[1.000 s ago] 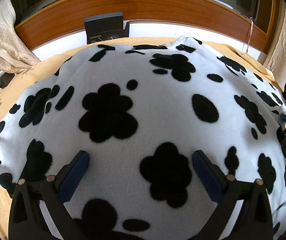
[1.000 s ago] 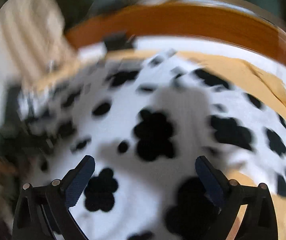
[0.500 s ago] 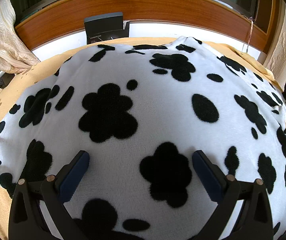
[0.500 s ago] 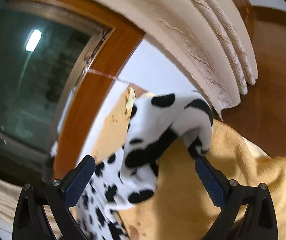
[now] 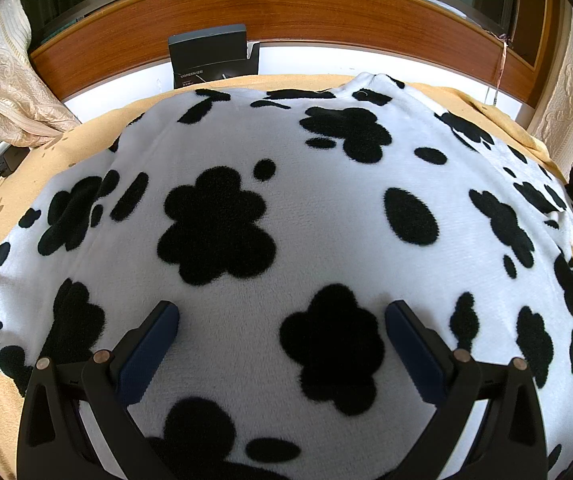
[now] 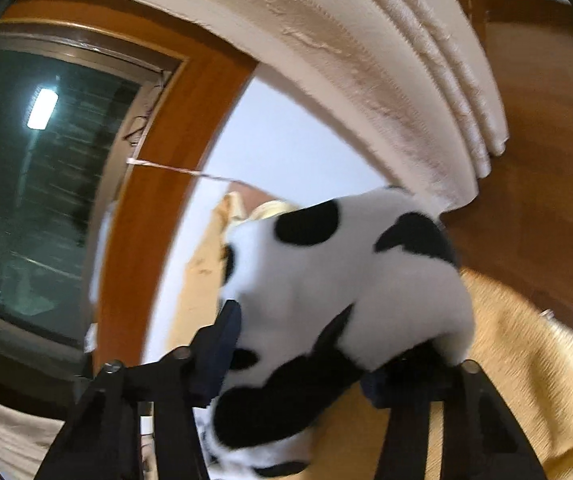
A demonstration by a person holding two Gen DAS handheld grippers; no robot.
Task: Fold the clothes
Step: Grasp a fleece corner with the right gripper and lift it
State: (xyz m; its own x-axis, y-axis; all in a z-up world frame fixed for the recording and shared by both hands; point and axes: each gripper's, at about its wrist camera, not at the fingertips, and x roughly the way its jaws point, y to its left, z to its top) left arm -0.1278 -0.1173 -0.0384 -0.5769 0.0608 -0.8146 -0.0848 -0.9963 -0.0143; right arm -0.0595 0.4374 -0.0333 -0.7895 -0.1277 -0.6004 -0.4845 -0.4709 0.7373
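- At 5 o'clock of the cow-print garment (image 5: 306, 208), right gripper (image 6: 306, 344) has swung onto the sleeve end (image 6: 346, 280), jaws closing around it.
- Left gripper (image 5: 282, 320) unmoved, spread wide, empty: sleeve fold starts.

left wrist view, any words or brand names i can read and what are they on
"UGREEN" plus a few small characters too small to read: white print on the dark box standing by the wooden window frame.
Nothing readable on the cow-print garment.
Right wrist view: no text.
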